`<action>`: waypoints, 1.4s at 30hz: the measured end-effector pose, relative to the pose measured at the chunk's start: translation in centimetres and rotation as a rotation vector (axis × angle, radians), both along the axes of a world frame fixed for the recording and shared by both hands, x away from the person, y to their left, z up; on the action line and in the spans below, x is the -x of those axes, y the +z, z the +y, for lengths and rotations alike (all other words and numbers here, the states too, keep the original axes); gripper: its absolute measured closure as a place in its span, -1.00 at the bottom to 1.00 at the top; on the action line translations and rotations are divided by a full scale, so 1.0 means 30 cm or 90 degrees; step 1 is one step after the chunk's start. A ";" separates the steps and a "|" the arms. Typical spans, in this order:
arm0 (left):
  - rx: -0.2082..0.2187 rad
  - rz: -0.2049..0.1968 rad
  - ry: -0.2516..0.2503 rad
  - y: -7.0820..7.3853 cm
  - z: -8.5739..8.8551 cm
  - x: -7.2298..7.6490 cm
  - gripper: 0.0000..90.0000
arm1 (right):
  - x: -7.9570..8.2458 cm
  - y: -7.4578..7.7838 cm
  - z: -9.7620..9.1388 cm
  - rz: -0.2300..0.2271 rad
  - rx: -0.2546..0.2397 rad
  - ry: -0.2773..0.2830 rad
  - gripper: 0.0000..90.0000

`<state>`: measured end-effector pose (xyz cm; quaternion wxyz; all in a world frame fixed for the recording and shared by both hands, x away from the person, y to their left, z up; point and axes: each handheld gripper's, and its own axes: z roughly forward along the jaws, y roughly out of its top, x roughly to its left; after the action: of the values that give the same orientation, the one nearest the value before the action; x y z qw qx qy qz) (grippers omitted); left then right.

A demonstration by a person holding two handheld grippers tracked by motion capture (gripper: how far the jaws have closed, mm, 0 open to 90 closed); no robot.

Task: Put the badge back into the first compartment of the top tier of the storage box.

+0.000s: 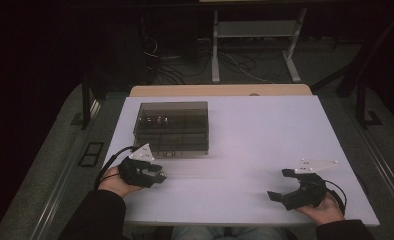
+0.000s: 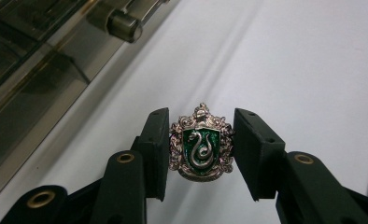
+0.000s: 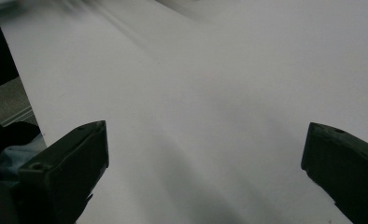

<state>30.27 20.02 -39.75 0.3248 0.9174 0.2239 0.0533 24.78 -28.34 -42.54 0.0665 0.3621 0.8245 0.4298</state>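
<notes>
- Gripping a small silver-coloured metal crest badge (image 2: 201, 144) with a green enamel shield and a coiled silver snake, my left gripper (image 2: 200, 154) has its two black jaws pressed against the badge's left and right edges.
- In the left gripper view the badge stands upright between the jaws, its pointed crown at 12 o'clock, above the white table top (image 2: 313, 70).
- From the high view my left gripper (image 1: 157, 175) sits at about 8 o'clock on the white table (image 1: 265, 130), held in my left hand (image 1: 116, 182), its jaws pointing toward 3 o'clock; the badge is too small to make out there.
- A smoky transparent rectangular plastic box (image 1: 172, 127) with inner compartments rests just beyond that gripper, toward 11 o'clock on the table; what lies in it I cannot tell.
- In the left gripper view the box's wall (image 2: 37, 88) runs along the 10 o'clock corner, near the badge but apart from it.
- My right gripper (image 1: 280, 186) sits at about 4 o'clock on the table in my right hand (image 1: 325, 207), well apart from the left one.
- Its jaws are spread wide with nothing between them, over bare white table (image 3: 210, 93).
</notes>
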 end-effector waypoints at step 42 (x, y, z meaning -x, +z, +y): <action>-0.030 -0.034 -0.035 0.257 -0.013 -0.003 0.26 | -0.002 0.000 -0.002 -0.004 -0.001 0.000 -0.99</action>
<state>30.34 19.65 -32.03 0.3101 0.9289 0.1884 0.0737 24.83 -28.41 -42.55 0.0685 0.3611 0.8238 0.4316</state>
